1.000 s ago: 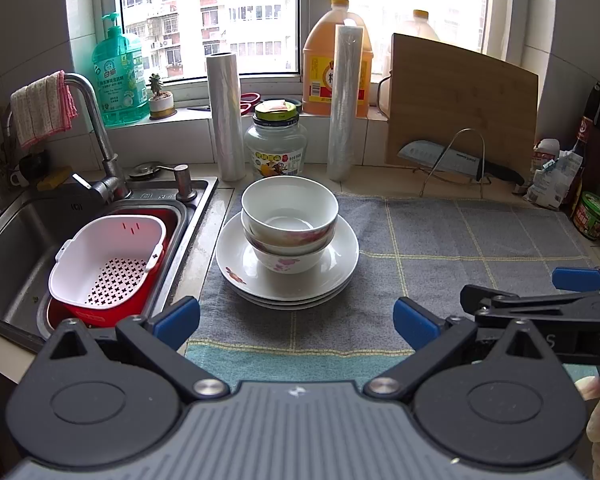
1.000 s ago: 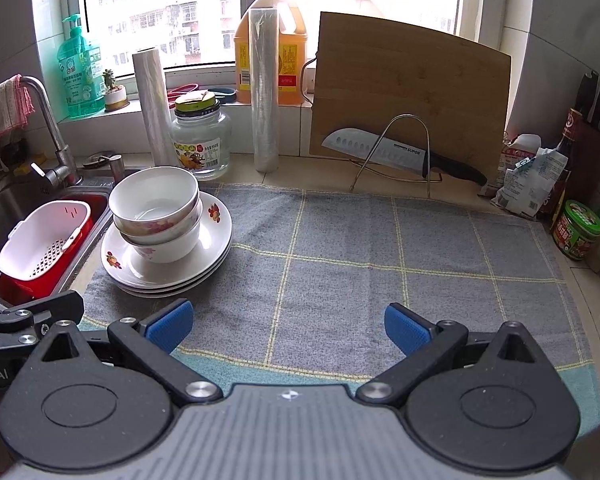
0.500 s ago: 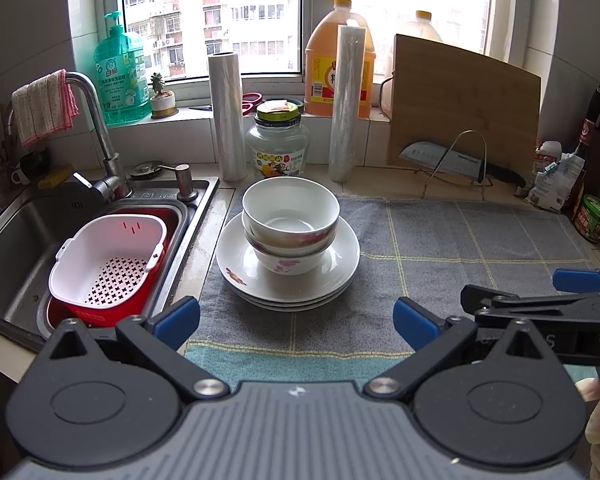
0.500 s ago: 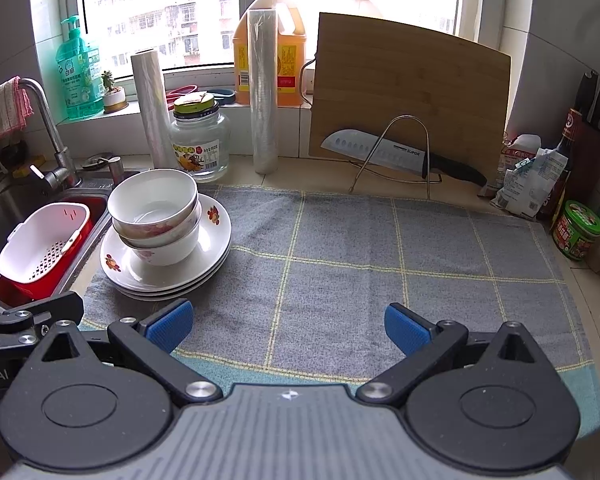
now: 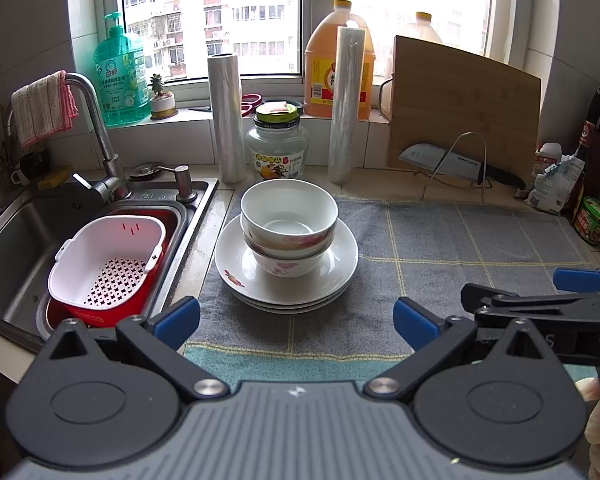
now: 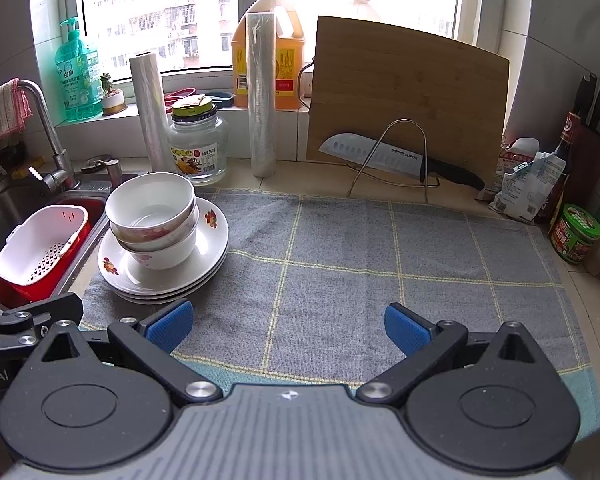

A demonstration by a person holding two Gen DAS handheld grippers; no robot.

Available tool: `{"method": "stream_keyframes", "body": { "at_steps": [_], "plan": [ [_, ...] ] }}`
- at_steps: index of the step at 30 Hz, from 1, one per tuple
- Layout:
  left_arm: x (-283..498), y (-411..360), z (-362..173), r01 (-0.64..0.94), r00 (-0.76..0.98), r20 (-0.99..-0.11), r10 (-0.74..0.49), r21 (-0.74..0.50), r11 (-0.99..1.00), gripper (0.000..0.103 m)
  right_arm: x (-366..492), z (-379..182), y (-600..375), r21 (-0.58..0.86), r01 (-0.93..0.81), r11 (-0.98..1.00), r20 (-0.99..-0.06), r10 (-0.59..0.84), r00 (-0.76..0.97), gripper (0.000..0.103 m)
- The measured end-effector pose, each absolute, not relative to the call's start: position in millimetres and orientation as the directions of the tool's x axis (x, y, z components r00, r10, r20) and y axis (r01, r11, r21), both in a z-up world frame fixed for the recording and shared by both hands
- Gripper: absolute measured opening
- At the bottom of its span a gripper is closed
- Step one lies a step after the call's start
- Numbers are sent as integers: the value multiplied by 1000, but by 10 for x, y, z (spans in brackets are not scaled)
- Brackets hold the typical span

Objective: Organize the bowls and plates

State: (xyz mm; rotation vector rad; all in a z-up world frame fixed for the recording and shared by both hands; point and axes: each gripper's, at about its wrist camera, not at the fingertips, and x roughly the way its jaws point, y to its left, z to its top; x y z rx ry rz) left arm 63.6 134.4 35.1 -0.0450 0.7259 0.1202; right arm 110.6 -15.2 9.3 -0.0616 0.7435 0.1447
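White bowls [image 5: 289, 216] sit nested on a stack of white flower-print plates [image 5: 340, 268] at the left end of a grey checked towel [image 5: 440, 240]. The same bowls [image 6: 150, 204] and plates [image 6: 208, 240] show at the left of the right wrist view. My left gripper [image 5: 296, 322] is open, low over the towel's front edge, straight in front of the stack and apart from it. My right gripper [image 6: 286, 326] is open too, over the towel's middle front, to the right of the stack. Nothing is between either pair of fingers.
A sink [image 5: 16, 216] with a white colander [image 5: 104, 256] in a red basin lies left of the stack. Behind stand a glass jar [image 5: 276, 148], two film rolls [image 5: 225, 116], an oil jug [image 5: 324, 56], a cutting board [image 5: 464, 100] and a knife [image 5: 460, 164] on a wire stand. Jars and packets [image 6: 576, 232] crowd the right.
Both views have shifted only slightly; the dishes sit marginally lower in frame. Both grippers stay open and the stack has not moved.
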Motion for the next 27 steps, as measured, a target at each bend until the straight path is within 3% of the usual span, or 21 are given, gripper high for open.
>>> {"method": "stream_keyframes", "body": {
  "at_steps": [27],
  "plan": [
    [678,1328,342,-136,735,-669,106,7,991,102,1176,78,-149,-1,-146,989,-684,106,722,103]
  ]
}}
